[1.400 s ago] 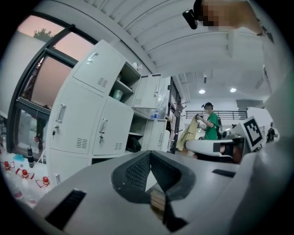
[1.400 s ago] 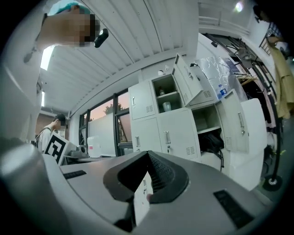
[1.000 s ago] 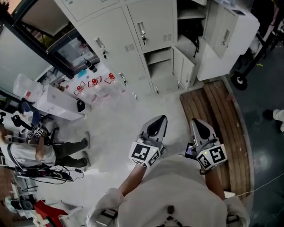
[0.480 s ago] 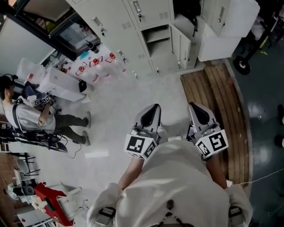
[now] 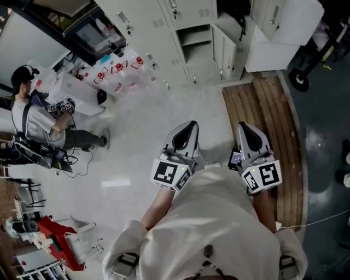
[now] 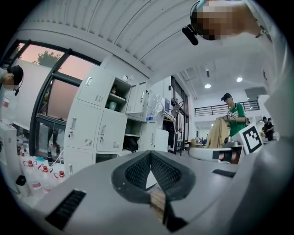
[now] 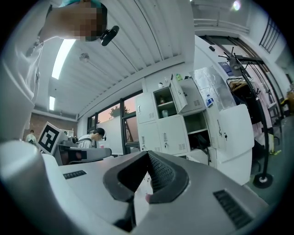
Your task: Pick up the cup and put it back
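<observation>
Back: pale grey metal lockers (image 5: 188, 16) line the far side, with an open compartment near their right end.
Back right: a white boxy cabinet (image 5: 284, 27) stands right of the lockers, and a black wheel (image 5: 299, 82) sits just below its right corner.
Right: a brown slatted wooden platform (image 5: 268, 126) lies on the floor, in front of the cabinet.
Middle: the pale speckled floor (image 5: 136, 153) spreads left of the platform.
Back left: clear bottles with red caps (image 5: 117, 68) stand on the floor before the lockers' left end.
Left: a person in a pale shirt (image 5: 33, 117) stands left of the bottles.
Near: the left gripper (image 5: 187, 131) is over the floor and the right gripper (image 5: 247, 134) over the platform's left edge; the 2 are side by side, apart, pointing toward the lockers.
</observation>
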A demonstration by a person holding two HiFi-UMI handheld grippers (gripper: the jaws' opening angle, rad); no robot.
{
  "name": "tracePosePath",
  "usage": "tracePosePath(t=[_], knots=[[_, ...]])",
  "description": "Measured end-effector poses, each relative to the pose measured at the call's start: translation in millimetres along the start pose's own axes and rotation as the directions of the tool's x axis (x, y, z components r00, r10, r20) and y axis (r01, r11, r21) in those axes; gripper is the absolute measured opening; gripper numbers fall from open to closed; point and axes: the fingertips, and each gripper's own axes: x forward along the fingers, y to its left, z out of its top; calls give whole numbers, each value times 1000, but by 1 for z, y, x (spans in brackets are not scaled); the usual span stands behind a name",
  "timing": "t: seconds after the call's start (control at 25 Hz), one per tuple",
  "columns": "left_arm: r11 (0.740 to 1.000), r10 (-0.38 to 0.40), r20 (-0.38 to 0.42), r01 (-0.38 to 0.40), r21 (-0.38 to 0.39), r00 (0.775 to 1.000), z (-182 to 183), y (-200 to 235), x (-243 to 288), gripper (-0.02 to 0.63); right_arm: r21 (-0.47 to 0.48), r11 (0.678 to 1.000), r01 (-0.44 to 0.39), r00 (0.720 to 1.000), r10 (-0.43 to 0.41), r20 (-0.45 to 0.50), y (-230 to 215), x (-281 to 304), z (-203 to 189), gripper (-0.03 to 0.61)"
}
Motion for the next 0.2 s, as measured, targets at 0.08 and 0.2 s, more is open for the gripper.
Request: tracePosePath(t=[0.08,0.2], knots=[[1000,-7,0,7,3,1000,-1,-2,-1,6,-2,1000,3,1000,-3,-13,2,-4,-3,25],[1000,-16,0,16,-6,1000,-1,-6,-3,6,-8,1000,8,999,-8,-35,5,-9,-6,25]])
